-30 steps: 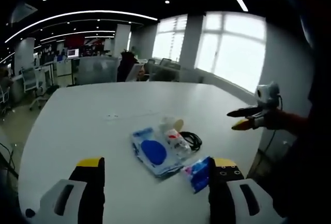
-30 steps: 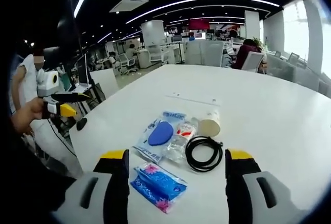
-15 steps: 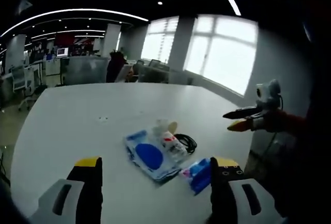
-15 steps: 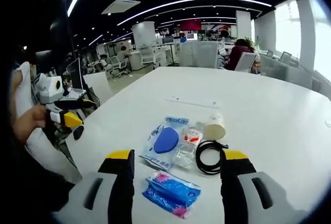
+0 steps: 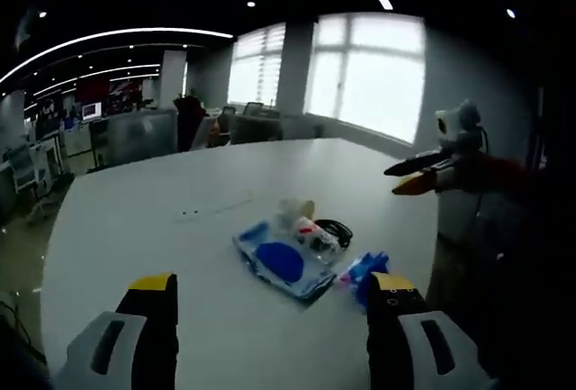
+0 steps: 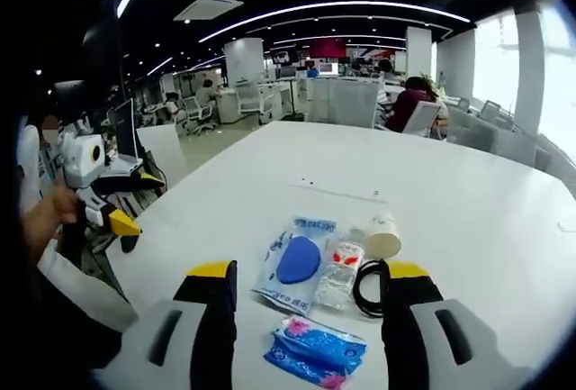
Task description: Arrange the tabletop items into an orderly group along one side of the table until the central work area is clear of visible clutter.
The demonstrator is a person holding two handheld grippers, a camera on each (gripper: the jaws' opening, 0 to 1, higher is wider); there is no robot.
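Items sit clustered on the broad white table (image 5: 135, 219) in the left gripper view: a clear plastic packet with a blue oval inside (image 5: 281, 262), a small clear wrapper with red print (image 5: 317, 233), a pale paper cup on its side (image 5: 297, 210), a coiled black cable (image 5: 338, 230) and a blue-and-pink patterned packet (image 5: 362, 269) near the table edge, while the left gripper (image 5: 270, 295) hovers short of them, jaws spread wide and empty, and the right gripper (image 5: 416, 174) hangs beyond the table's edge with its jaws parted. From the right gripper view, the same cluster lies between the right gripper's parted, empty jaws, with the blue-and-pink packet nearest, and the left gripper is off the table's side, jaws apart.
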